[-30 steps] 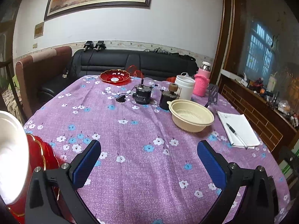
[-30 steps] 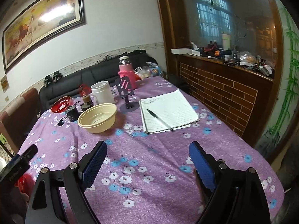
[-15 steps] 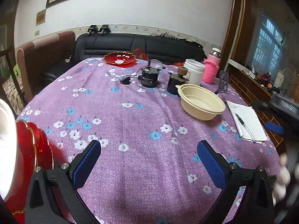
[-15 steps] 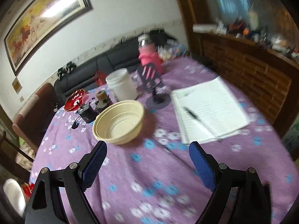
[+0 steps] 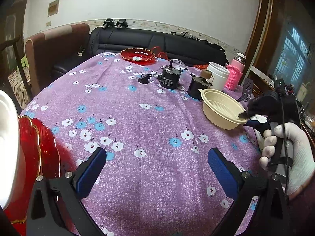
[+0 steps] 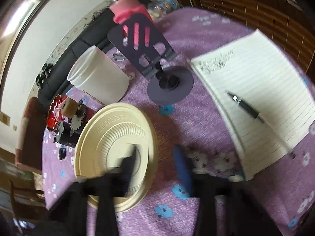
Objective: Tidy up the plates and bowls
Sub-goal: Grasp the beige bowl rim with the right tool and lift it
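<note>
A cream plastic bowl [image 6: 110, 129] stands on the purple flowered tablecloth [image 5: 149, 122]. My right gripper [image 6: 155, 150] straddles its near rim, one finger inside the bowl and the blue pad [image 6: 181, 163] outside. Its jaws are closing, and a strip of cloth still shows between pad and rim. In the left wrist view this bowl [image 5: 220, 106] sits at the right, with the right gripper [image 5: 247, 119] and a gloved hand [image 5: 293, 153] at its edge. My left gripper [image 5: 157, 169] is open over bare cloth. Red plates [image 5: 45, 143] under a white bowl [image 5: 7, 137] are at the left edge. Another red plate [image 5: 137, 54] lies at the far side.
Behind the cream bowl are two small black motors [image 5: 170, 78], a white jar [image 6: 98, 78], a pink-sleeved bottle [image 6: 128, 9] and a black phone stand [image 6: 155, 66]. An open notebook [image 6: 261, 74] with a pen [image 6: 244, 106] lies at the right. A sofa and chair stand beyond the table.
My right gripper swept down and left to the cream bowl and its jaws narrowed around the rim; it and the gloved hand entered the left wrist view. The left gripper sank slightly.
</note>
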{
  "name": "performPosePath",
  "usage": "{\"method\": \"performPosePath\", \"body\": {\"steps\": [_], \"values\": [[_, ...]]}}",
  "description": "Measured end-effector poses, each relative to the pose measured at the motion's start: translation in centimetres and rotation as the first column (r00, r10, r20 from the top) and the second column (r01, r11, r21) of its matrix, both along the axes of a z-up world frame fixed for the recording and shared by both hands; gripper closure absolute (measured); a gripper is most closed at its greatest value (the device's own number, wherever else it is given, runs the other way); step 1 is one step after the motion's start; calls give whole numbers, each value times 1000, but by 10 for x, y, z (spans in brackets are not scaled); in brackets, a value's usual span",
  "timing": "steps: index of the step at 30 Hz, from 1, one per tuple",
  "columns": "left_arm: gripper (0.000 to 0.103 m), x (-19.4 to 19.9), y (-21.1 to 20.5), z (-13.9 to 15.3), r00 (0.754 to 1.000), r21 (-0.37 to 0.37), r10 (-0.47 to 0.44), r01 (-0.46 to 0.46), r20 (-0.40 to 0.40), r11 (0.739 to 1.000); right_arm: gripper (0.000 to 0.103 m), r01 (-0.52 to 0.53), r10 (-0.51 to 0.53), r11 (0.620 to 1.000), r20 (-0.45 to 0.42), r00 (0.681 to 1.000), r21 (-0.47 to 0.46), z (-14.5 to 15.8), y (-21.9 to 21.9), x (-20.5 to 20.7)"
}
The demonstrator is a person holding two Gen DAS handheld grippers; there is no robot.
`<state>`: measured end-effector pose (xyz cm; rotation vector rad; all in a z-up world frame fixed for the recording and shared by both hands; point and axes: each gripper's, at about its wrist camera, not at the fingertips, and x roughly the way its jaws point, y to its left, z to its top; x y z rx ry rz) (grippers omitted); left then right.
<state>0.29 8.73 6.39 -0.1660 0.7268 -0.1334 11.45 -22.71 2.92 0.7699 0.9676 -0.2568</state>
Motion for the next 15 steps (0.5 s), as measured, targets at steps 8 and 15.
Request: {"method": "performPosePath", "body": {"steps": [8, 15], "values": [[0, 4, 6, 0, 1000, -26, 13, -14, -12, 1000, 90, -167, 165, 982, 22, 986, 88, 9, 18, -41], [0, 9, 13, -4, 999, -53, 26, -28, -38, 998, 90, -265, 269, 914, 32, 963, 308, -7, 34, -94]]}}
